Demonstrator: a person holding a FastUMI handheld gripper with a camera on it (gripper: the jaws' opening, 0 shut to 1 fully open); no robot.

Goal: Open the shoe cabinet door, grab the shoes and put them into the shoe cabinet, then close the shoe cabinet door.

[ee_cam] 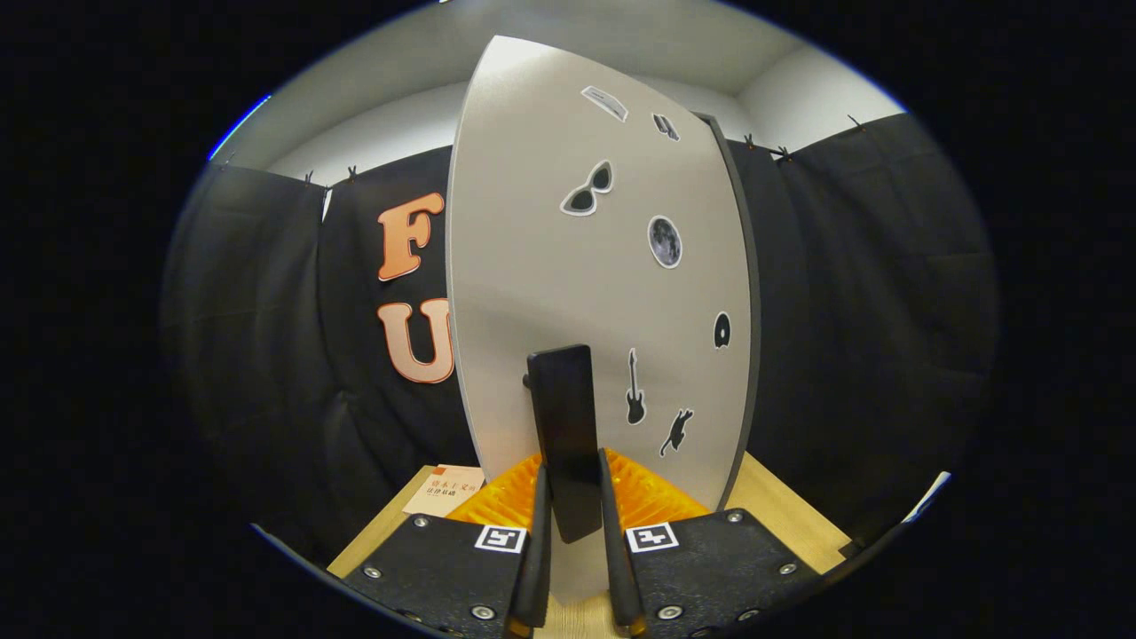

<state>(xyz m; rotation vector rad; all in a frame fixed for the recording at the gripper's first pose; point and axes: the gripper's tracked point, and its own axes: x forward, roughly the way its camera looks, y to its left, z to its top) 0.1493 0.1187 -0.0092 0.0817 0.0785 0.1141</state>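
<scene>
One gripper (575,519), fingers closed down on upright black handle (562,426) of shoe cabinet door (586,293), gripped on both sides. Handle's long axis vert., held between fingers; door panel seen directly ahead, hinge side undetermined. Card (444,491) noted on worktop (781,506), left of fingers.

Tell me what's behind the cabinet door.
The door, gripped at its handle by the gripper, covers what lies behind. Past its edges: black cloth and wooden tabletop.

Wooden table (781,506) bearing shoe cabinet (586,293) and a card (444,490).
</scene>
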